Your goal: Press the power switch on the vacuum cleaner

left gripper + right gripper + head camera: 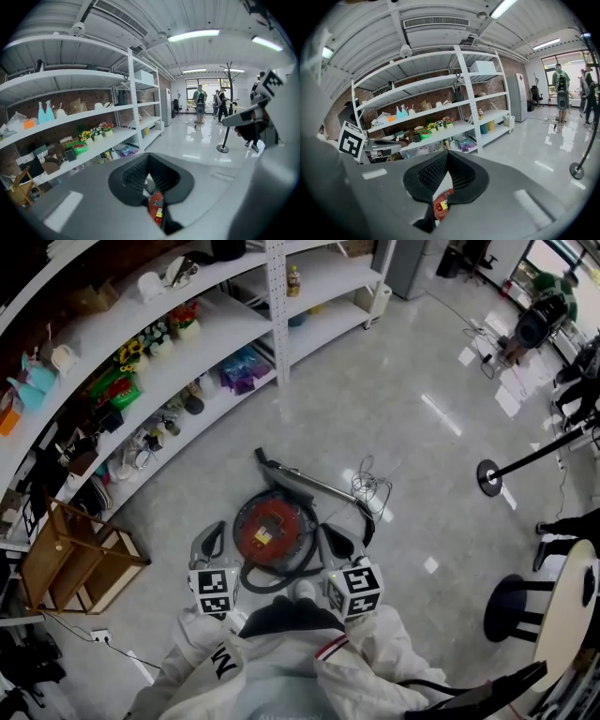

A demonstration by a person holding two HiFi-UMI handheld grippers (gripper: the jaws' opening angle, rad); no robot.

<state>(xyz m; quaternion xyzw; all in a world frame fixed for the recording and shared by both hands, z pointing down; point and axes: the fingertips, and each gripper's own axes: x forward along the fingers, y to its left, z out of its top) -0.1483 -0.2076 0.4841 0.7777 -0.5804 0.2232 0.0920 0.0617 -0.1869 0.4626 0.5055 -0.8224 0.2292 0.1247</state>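
Head view: red vacuum cleaner [274, 526] sat on floor [403, 409] between left tool [210, 542] and right tool [339, 542]. 2 tools closed, empty, above it. Switch press apparently not yet done.

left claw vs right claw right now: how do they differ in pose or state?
Left claw hangs at the vacuum cleaner's left edge; right claw at its right edge, nearer the wand. Left claw points almost straight ahead; right claw angles inward, toward the left. Shared: both shut, holding nothing, with the vacuum cleaner showing through each slit.
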